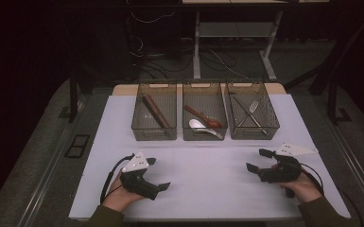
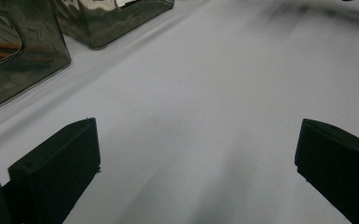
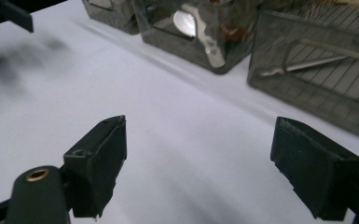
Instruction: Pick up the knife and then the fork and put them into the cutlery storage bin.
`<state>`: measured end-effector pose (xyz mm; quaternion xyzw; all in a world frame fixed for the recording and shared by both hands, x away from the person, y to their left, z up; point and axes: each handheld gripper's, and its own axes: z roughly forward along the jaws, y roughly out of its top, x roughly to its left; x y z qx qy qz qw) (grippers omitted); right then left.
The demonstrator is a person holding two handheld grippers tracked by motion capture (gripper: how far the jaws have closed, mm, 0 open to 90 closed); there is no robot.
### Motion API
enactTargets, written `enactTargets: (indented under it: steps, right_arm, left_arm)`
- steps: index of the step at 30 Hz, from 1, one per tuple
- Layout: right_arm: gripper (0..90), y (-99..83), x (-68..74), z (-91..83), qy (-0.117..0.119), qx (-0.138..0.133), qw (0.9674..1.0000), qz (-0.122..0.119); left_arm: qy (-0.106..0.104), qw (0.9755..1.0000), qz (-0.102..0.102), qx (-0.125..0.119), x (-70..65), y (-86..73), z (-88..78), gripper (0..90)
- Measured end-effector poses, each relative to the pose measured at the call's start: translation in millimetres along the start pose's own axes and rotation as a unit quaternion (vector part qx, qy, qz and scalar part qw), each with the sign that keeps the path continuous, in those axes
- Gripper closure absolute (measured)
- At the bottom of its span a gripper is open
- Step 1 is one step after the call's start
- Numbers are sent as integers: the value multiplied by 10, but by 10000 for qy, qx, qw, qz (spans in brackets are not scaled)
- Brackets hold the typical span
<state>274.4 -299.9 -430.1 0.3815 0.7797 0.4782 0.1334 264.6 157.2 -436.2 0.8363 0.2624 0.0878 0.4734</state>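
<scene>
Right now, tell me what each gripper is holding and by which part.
Nothing is held. The left gripper and the right gripper both rest over the white table with jaws wide apart and only bare surface between them, short of the three bins.

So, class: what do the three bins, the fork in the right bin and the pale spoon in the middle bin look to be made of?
The bins: smoky see-through plastic, it seems, since their contents show through the glossy walls. The fork: probably metal, thin, grey and glinting. The pale spoon: likely polished metal, given the bright mirror-like bowl in the right gripper view, though glossy plastic is possible.
</scene>
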Motion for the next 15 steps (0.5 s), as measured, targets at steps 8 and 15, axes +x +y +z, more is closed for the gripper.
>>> enactTargets:
  steps: [8, 15]
  right_arm:
    - [180, -164, 65, -1, 146, 119, 9998, -96]
    - [180, -190, 53, 14, 147, 170, 9996, -141]
  left_arm:
    - [4, 10000, -2, -17, -3, 0, -3, 0]
    - [5, 10000, 8, 2, -1, 0, 1, 0]
